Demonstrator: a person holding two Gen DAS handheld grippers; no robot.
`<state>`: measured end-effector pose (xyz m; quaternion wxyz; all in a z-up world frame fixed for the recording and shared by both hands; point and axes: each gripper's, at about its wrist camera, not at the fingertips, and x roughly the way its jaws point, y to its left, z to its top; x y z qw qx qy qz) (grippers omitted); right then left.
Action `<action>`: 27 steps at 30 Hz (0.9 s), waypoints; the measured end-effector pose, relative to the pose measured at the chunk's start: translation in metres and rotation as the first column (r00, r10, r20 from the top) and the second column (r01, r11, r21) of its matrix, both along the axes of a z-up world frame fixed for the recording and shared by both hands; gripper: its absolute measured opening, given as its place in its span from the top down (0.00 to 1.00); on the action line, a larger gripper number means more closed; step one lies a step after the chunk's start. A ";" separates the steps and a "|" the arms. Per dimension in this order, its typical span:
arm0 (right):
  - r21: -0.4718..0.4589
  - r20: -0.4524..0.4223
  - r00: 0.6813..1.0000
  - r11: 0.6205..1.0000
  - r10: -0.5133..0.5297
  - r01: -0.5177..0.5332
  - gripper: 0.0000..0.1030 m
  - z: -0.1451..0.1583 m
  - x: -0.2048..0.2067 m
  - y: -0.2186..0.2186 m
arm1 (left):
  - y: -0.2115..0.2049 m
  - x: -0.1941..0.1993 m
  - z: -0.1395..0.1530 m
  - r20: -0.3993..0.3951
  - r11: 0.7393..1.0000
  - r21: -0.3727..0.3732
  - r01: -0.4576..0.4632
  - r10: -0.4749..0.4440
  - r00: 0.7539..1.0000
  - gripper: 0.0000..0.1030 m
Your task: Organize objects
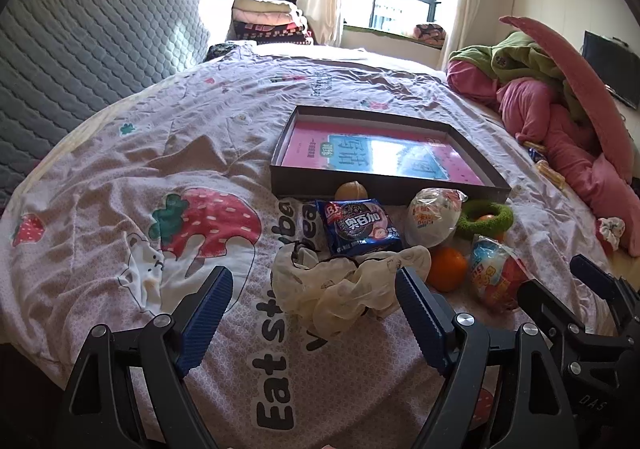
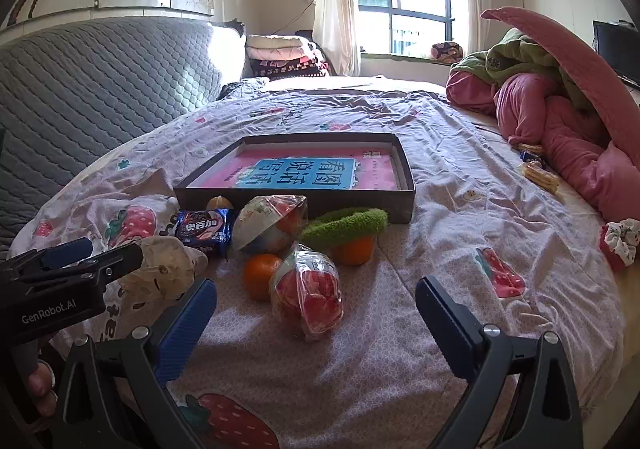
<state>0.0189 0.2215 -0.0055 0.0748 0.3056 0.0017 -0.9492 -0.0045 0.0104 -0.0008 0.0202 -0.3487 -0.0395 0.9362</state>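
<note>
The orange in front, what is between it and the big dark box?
In the right wrist view, a wrapped egg-shaped treat lies between the front orange and the dark box. The blue cookie pack sits just to its left.

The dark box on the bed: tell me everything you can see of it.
The box is a shallow, dark rectangular tray with low walls, cardboard by the look. It lies flat and open on the bedspread, a pink and blue book flat inside. The loose items sit along its near wall; whether any touch it is unclear.

Left claw (image 1: 314, 309) and right claw (image 2: 316, 319) both gape wide, tilted downward.
</note>
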 end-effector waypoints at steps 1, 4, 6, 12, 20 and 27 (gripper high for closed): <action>0.001 0.001 1.000 1.000 0.000 0.000 0.03 0.000 0.000 0.000 | 0.000 0.000 0.000 -0.002 1.000 -0.001 0.001 -0.001 1.000 0.18; 0.001 0.003 1.000 1.000 0.003 -0.003 0.03 0.000 -0.001 -0.001 | 0.002 0.001 0.001 -0.007 1.000 -0.010 0.004 -0.004 1.000 0.18; 0.000 -0.003 1.000 1.000 0.000 0.000 0.03 0.000 0.000 -0.001 | 0.003 0.001 0.001 -0.012 1.000 -0.019 0.005 -0.005 1.000 0.18; -0.002 -0.004 1.000 1.000 -0.008 0.008 0.03 0.001 0.000 0.000 | 0.003 0.002 0.001 -0.017 1.000 -0.023 0.006 -0.006 1.000 0.18; 0.003 -0.001 1.000 1.000 -0.006 0.006 0.03 0.000 0.000 -0.001 | 0.004 0.001 0.000 -0.014 1.000 -0.024 0.008 -0.008 1.000 0.18; -0.002 0.002 1.000 1.000 -0.007 0.007 0.03 0.001 0.000 0.000 | 0.005 0.001 -0.002 -0.012 1.000 -0.028 0.010 -0.010 1.000 0.18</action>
